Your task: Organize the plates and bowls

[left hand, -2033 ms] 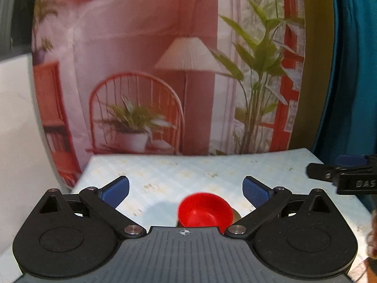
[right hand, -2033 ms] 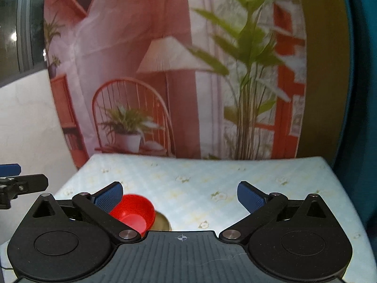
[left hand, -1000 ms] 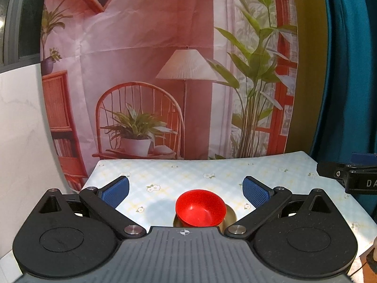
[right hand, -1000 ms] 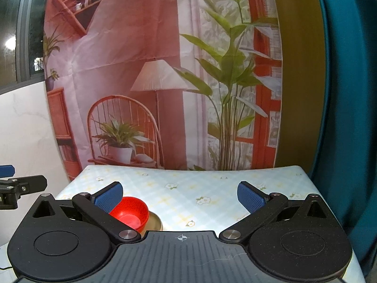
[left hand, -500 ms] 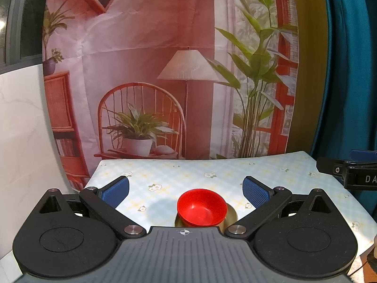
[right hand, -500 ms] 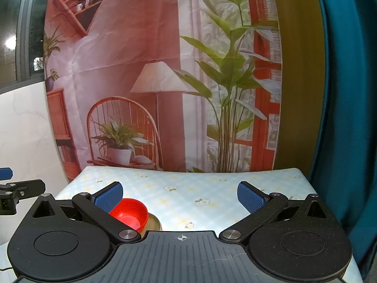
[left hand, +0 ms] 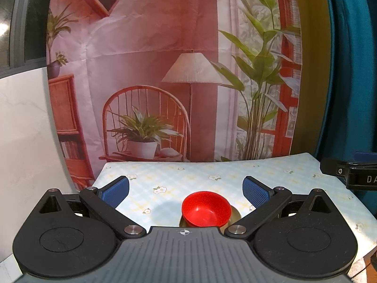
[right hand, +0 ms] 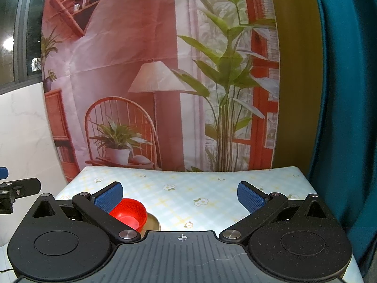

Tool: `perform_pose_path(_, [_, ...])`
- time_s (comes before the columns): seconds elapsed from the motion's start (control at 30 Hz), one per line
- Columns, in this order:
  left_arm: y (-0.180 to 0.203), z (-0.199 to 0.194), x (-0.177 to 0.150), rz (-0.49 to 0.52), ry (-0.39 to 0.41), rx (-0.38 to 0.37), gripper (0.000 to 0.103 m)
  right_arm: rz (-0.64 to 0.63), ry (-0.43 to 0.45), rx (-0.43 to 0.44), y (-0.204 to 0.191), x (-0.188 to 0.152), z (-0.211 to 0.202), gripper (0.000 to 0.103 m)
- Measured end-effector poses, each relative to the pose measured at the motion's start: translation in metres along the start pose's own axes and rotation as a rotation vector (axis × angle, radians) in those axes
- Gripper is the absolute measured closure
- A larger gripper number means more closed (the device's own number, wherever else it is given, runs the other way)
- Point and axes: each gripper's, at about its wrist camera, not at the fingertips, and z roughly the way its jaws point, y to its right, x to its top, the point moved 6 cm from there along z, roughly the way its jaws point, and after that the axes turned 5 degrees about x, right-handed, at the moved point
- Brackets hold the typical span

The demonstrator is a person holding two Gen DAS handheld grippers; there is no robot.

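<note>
A red bowl (left hand: 206, 208) sits on a gold plate (left hand: 235, 215) on the floral tablecloth (left hand: 188, 179). In the left wrist view it lies below and between the blue pads of my left gripper (left hand: 186, 189), which is open and empty above it. In the right wrist view the bowl (right hand: 129, 213) and plate (right hand: 153, 224) lie at the lower left, partly hidden behind the left finger. My right gripper (right hand: 180, 194) is open and empty above the table's middle. Most of the plate is hidden by the bowl and gripper bodies.
A printed backdrop (left hand: 165, 70) with a chair, lamp and plants hangs behind the table. A teal curtain (right hand: 348, 94) is on the right, a white wall (left hand: 23, 141) on the left. The other gripper shows at the view edges (left hand: 348, 172), (right hand: 16, 188).
Both grippers have risen and drawn back a little, so the bowl and plate look smaller and lower in view. Both stay open. The bowl and plate have not moved.
</note>
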Motion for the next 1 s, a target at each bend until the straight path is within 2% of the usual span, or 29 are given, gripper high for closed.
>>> perform_pose_path(1.0, [-0.0041,-0.0024,0.0022,-0.002,0.021,0.018,0.0,0.029,-0.014,-0.014,0.0044,-0.0055,0.0042,0.0])
